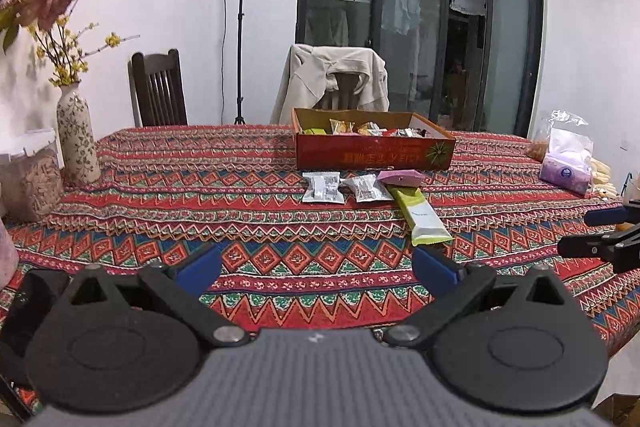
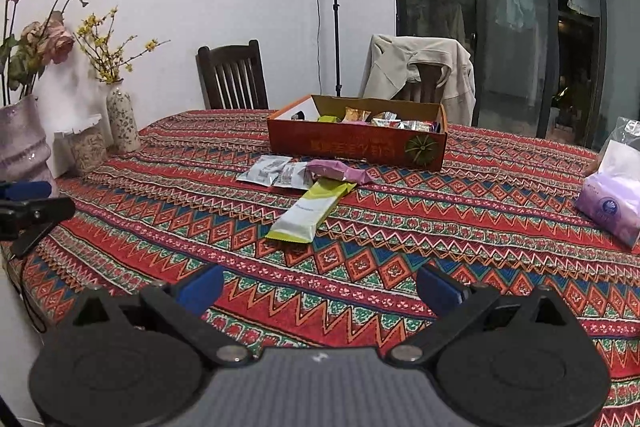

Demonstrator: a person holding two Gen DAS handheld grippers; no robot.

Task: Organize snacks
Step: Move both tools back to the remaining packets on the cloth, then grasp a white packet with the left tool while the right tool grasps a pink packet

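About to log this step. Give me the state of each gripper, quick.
Left gripper: open, jaws wide apart, holding nothing.
Right gripper: open, jaws wide apart, holding nothing.

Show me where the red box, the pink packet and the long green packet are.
red box [image 2: 352, 147]: right wrist view, front wall.
pink packet [image 2: 340, 171]: right wrist view, middle.
long green packet [image 1: 422, 215]: left wrist view, middle.
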